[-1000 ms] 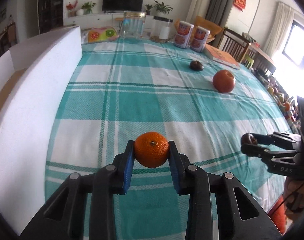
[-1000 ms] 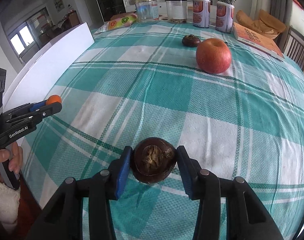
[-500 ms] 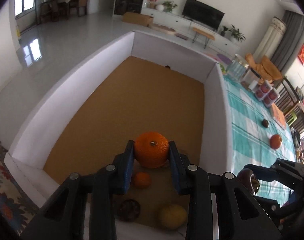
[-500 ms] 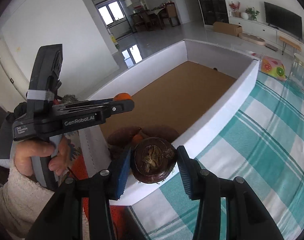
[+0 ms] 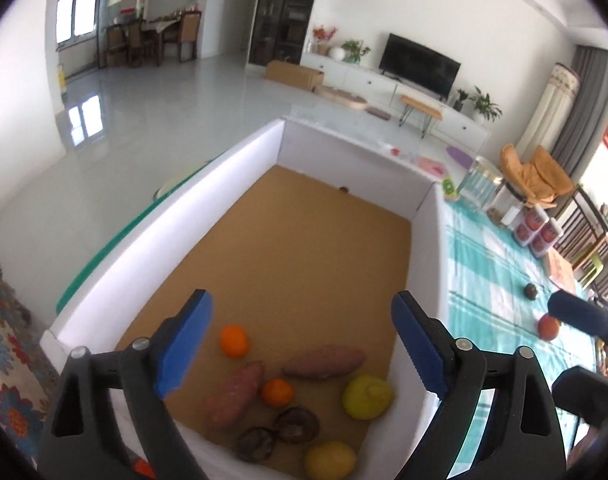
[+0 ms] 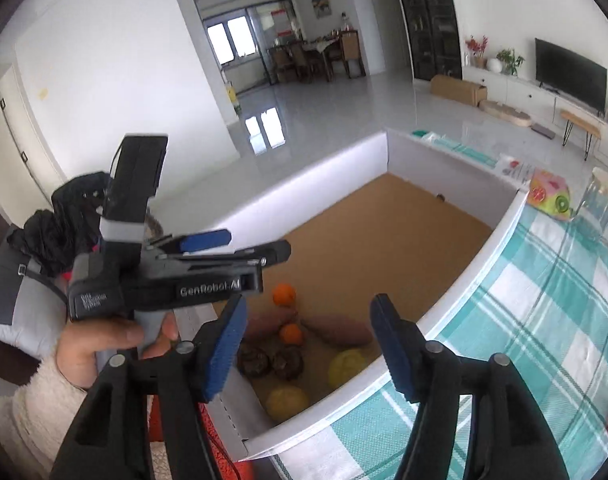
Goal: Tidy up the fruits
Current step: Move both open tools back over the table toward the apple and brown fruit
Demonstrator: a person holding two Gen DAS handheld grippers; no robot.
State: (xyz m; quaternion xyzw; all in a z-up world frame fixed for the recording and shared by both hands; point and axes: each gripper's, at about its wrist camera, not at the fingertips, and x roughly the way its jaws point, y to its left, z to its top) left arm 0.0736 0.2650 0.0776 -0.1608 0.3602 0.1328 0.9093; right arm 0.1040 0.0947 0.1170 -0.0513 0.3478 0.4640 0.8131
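A big white foam box (image 5: 426,240) with a brown cardboard floor sits at the edge of the desk (image 6: 544,312) under its teal checked cloth. Piled at its near end: two sweet potatoes (image 5: 324,362), two yellow lemons (image 5: 368,396), two tangerines (image 5: 234,341) and two dark mangosteens (image 5: 295,424). An apple (image 5: 548,327) and another mangosteen (image 5: 531,291) lie out on the cloth. Both the left gripper (image 5: 301,346) and right gripper (image 6: 308,346) hang above the box, fingers wide apart, holding nothing.
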